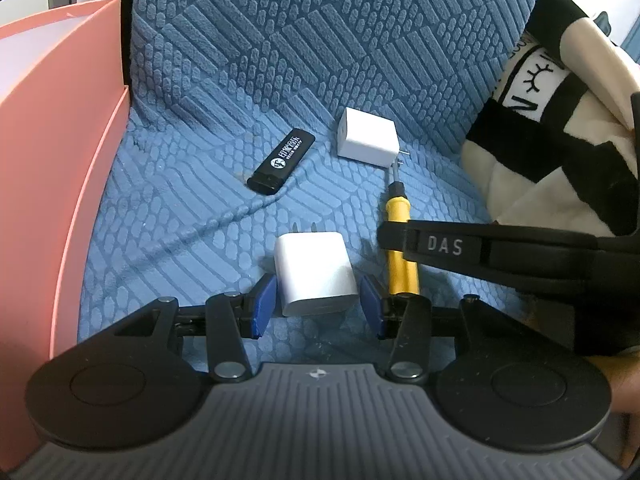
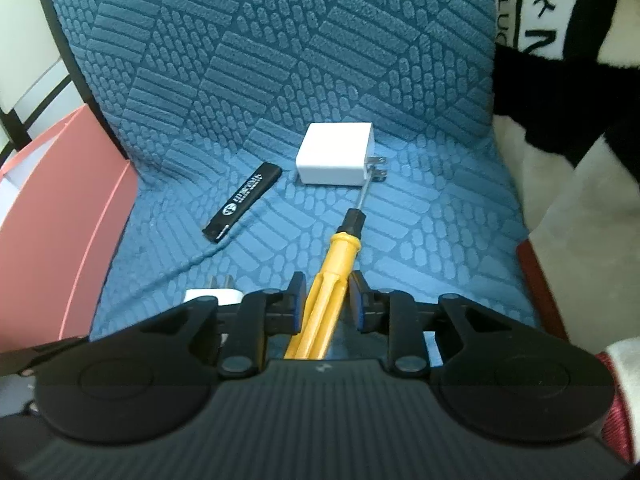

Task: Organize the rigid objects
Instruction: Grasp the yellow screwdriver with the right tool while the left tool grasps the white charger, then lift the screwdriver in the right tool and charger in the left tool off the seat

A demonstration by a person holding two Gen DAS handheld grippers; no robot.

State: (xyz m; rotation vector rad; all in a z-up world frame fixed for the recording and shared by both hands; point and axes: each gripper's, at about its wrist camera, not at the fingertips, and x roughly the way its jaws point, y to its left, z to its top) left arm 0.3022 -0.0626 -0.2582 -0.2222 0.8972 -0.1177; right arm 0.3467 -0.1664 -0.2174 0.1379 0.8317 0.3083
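Observation:
A white charger [image 1: 316, 276] lies prongs-away on the blue cushion, and my left gripper [image 1: 318, 304] is shut on it, its blue pads against both sides. Just to its right lies a yellow screwdriver [image 1: 402, 272] with a black collar. In the right wrist view my right gripper [image 2: 326, 300] is shut on the screwdriver [image 2: 340, 248] handle, whose thin shaft points at a second white charger [image 2: 334, 156]. A black lighter [image 2: 243, 202] lies left of that charger. The right gripper's finger [image 1: 440, 246] crosses over the screwdriver in the left wrist view.
A pink box [image 1: 60, 160] stands along the left edge of the blue textured seat cover [image 1: 320, 40]. A cream and black plush blanket [image 1: 560, 120] is piled on the right. The seat back rises behind the objects.

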